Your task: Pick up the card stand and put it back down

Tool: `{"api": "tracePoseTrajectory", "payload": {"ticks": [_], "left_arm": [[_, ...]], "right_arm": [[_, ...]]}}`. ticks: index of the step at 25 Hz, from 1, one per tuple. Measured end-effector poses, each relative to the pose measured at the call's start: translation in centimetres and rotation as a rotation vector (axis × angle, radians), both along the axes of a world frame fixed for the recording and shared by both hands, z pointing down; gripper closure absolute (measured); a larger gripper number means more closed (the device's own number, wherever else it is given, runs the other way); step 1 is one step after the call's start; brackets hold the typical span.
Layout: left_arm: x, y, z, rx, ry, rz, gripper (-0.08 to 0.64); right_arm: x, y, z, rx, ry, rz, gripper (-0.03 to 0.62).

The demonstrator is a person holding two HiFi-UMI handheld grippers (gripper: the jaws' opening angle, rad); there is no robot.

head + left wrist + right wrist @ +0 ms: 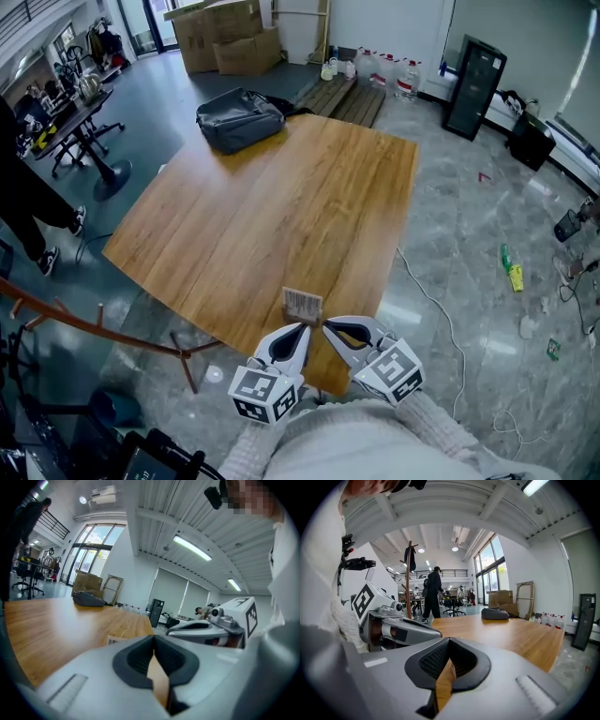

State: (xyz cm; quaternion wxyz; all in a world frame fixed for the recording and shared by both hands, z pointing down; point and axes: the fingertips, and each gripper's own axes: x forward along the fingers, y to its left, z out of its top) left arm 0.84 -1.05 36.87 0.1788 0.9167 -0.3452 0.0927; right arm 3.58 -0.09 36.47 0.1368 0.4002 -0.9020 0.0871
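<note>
The card stand (pixel 303 305), a small upright holder with a barcoded card, stands on the wooden table (pixel 281 206) close to its near edge. My left gripper (pixel 305 326) and right gripper (pixel 326 324) sit side by side just short of it, tips pointing at its base. Both are shut with nothing between the pads. In the left gripper view the stand's corner (pixel 115 640) peeks over the closed left gripper (pixel 153 637), and the right gripper's body (pixel 206 629) lies to the right. The right gripper (pixel 449 640) shows its pads together over bare wood.
A grey bag (pixel 239 119) lies at the table's far corner. A wooden coat-rack leg (pixel 94 328) slants across the floor at the left, near a standing person (pixel 28 216). Cardboard boxes (pixel 225 37), water bottles (pixel 384 67) and a black cabinet (pixel 473 86) stand beyond the table.
</note>
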Motion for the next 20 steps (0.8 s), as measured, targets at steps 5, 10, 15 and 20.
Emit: {"api": "tracePoseTrajectory", "payload": {"ticks": [5, 10, 15, 20], "left_arm": [[-0.21, 0.18, 0.18, 0.001, -0.010, 0.002, 0.552], [-0.64, 0.39, 0.09, -0.002, -0.015, -0.003, 0.552], [-0.86, 0.50, 0.12, -0.001, -0.016, -0.006, 0.552], [-0.70, 0.66, 0.16, 0.000, -0.016, -0.005, 0.552]], "right_arm": [[-0.20, 0.32, 0.54, -0.013, 0.008, -0.005, 0.594], [-0.46, 0.46, 0.45, -0.018, 0.007, -0.007, 0.594], [-0.73, 0.55, 0.53, -0.020, 0.012, -0.011, 0.594], [-0.60, 0.77, 0.79, -0.025, 0.016, -0.010, 0.594]]}}
